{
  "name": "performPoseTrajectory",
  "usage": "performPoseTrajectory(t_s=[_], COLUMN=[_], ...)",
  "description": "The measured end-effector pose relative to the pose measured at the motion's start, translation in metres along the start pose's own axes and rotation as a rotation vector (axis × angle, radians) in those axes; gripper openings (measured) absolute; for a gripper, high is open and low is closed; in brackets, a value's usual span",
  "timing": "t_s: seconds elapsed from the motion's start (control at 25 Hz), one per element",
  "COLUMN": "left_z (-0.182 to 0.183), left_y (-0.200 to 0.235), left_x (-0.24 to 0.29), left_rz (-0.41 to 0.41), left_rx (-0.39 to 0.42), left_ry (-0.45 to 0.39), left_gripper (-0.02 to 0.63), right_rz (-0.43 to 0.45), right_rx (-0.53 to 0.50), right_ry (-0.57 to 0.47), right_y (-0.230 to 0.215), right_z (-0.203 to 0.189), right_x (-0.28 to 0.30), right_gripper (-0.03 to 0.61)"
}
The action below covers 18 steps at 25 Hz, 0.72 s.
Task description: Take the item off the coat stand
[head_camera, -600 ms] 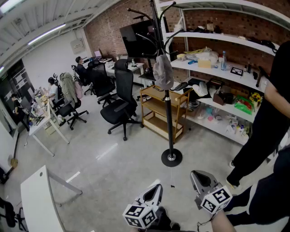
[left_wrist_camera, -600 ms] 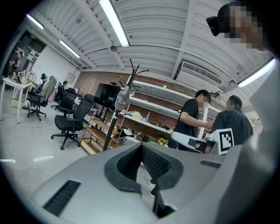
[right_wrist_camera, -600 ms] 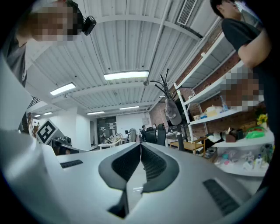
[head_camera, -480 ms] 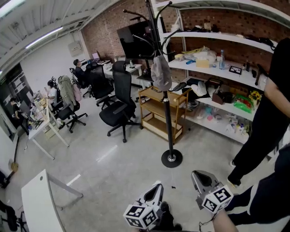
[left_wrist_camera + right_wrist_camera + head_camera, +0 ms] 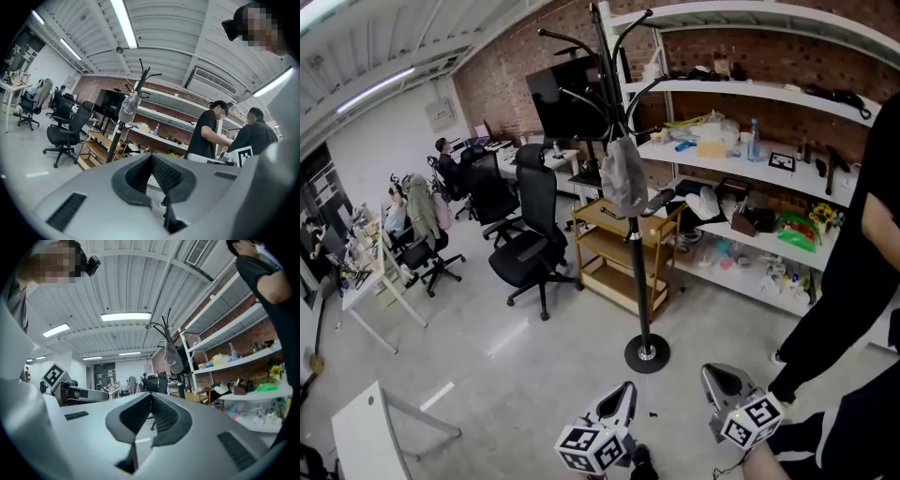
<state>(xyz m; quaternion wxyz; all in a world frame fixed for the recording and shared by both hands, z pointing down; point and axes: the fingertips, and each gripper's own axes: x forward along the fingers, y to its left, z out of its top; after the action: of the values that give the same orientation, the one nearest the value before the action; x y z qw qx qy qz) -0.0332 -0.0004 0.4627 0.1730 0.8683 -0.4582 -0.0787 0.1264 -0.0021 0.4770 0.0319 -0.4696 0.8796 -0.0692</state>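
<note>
The grey cap (image 5: pixel 624 176) hangs on a short hook of the coat stand (image 5: pixel 636 272), resting against the black pole, roughly halfway up what shows of it. Bare hooks curve out above the cap. The stand is upright on its round base on the grey floor (image 5: pixel 534 361).

Just behind the stand is a low wooden trolley (image 5: pixel 617 246). A black office chair (image 5: pixel 530 246) stands to the trolley's left. White shelves (image 5: pixel 750 157) full of small items run along the brick wall to the right of the stand. A person in black (image 5: pixel 848 272) stands at those shelves, at the right edge of the head view.

Both tongs sit low at the bottom of the head view, side by side, pointing toward the stand and well apart from it. The left tongs (image 5: pixel 622 394) have their jaws pressed together with nothing between them. The right tongs (image 5: pixel 719 378) are closed the same way and are also empty. In each gripper view the cap shows far off beyond the closed tips.
</note>
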Motion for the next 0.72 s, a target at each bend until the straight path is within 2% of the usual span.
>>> performPoseTrajectory(t_s=[0.36, 0.72], left_z=[0.039, 0.06], left_y=[0.066, 0.105], left_x=[0.061, 0.109], left_rz=[0.004, -0.042], left_rx=[0.002, -0.004], left_ry=[-0.026, -0.031], left_gripper=[0.006, 0.006], right_rz=[-0.033, -0.051], right_rx=[0.002, -0.024], right_ry=[0.006, 0.008], right_y=[-0.031, -0.048], right_z=[0.014, 0.023], right_x=[0.088, 0.146], right_gripper=[0.008, 0.009])
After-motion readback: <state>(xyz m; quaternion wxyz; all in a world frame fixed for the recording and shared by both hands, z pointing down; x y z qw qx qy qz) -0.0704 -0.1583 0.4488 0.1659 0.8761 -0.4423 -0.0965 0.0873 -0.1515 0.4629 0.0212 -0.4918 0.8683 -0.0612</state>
